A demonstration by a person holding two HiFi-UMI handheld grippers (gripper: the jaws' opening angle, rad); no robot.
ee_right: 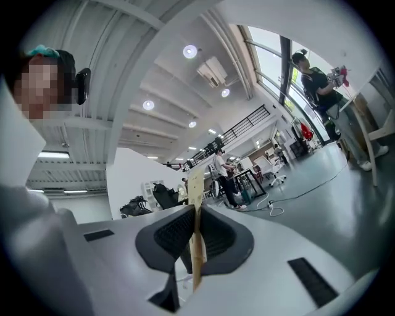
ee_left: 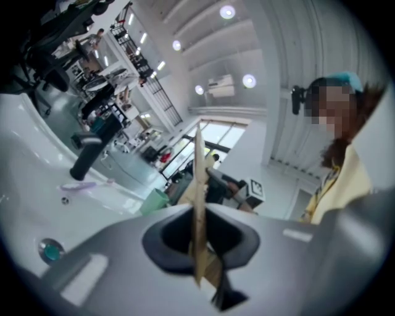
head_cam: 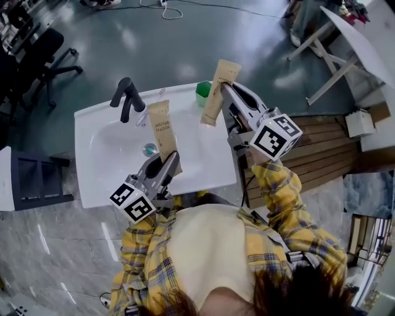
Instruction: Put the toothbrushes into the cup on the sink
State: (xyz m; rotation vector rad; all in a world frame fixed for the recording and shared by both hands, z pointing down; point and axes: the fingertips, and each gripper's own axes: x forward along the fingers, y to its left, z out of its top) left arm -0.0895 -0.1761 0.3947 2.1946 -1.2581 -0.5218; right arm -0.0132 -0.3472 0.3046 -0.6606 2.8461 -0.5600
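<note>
Head view shows neither box in the green cup (head_cam: 202, 92) at the sink's (head_cam: 99, 154) far edge: left tongs (head_cam: 166, 162) clamp the left toothbrush box (head_cam: 162, 129) over the basin, right tongs (head_cam: 226, 87) clamp the right toothbrush box (head_cam: 217, 92) near the cup, so both insertions remain.

Kind of place: a large open lab or workshop hall, set up for trials rather than a real bathroom.
Mock-up: a white washbasin (head_cam: 99, 179) with a black tap (head_cam: 125, 97) stands free on the open floor (head_cam: 185, 43), which is glossy grey-green.
Loose gear: a cable (head_cam: 166, 9) lies at 12 o'clock in the head view.
Furniture: a black office chair (head_cam: 43, 58) at 10 o'clock, a white trestle table (head_cam: 355, 37) at 2 o'clock, wooden slats (head_cam: 327, 148) at 3 o'clock.
Overhead, right gripper view: round ceiling lamps (ee_right: 190, 52) and an air-conditioning unit (ee_right: 213, 71) at 12 o'clock, tall windows (ee_right: 271, 58) at 1 o'clock.
Far end: a railed gallery (ee_right: 244, 126), with a person (ee_right: 221, 170) standing by desks (ee_right: 247, 182).
</note>
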